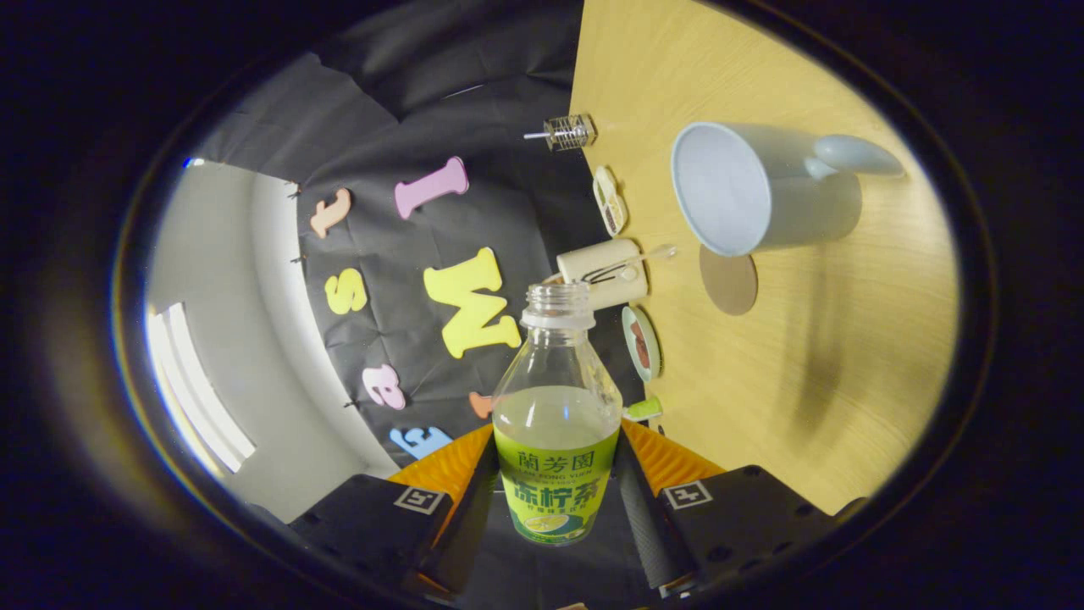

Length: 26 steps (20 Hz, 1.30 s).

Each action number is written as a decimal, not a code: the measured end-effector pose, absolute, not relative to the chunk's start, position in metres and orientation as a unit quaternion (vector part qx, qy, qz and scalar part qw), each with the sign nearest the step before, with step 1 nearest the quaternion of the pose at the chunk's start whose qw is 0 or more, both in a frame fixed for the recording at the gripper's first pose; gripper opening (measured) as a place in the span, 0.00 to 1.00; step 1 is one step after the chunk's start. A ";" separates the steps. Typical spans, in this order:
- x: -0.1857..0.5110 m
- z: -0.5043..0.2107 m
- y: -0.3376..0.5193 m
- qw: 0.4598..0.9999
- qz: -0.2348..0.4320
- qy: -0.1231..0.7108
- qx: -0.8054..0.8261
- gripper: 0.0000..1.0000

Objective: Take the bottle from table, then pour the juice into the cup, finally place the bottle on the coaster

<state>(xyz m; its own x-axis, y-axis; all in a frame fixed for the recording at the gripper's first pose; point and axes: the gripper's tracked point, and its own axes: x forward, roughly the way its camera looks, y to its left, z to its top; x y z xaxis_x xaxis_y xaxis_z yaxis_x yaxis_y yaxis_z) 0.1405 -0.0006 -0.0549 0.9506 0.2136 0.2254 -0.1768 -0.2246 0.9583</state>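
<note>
Gripper [555,496] is clamped on the open bottle [556,424] bottom centre, rolled sideways, probably lining up the cup [745,191] upper right.

Illumination is moderate and uneven. The wooden table [762,381] is the brightest surface and carries a broad soft shadow under the cup [762,191], plus 1 elongated darker smear beyond it. A pale glare patch, possibly a window or light panel, sits beside the dark wall. The bottle [555,424], clamped between both fingers of the gripper [555,500], is sharp, with small highlights on its clear neck. Fisheye distortion bends straight edges strongly toward the periphery, where brightness falls off and detail softens.
</note>
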 end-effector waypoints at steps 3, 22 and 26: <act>0.141 -0.054 -0.007 0.615 0.156 0.013 0.773 0.78; 0.131 -0.028 -0.025 0.555 0.171 0.008 0.814 0.79; 0.129 -0.017 -0.023 0.542 0.182 0.008 0.820 0.79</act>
<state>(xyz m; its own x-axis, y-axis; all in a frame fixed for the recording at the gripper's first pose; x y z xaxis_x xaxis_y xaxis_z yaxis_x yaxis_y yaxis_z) 0.1287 -0.0228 -0.0168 0.9338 0.2102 0.2896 -0.1840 -0.4122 0.8923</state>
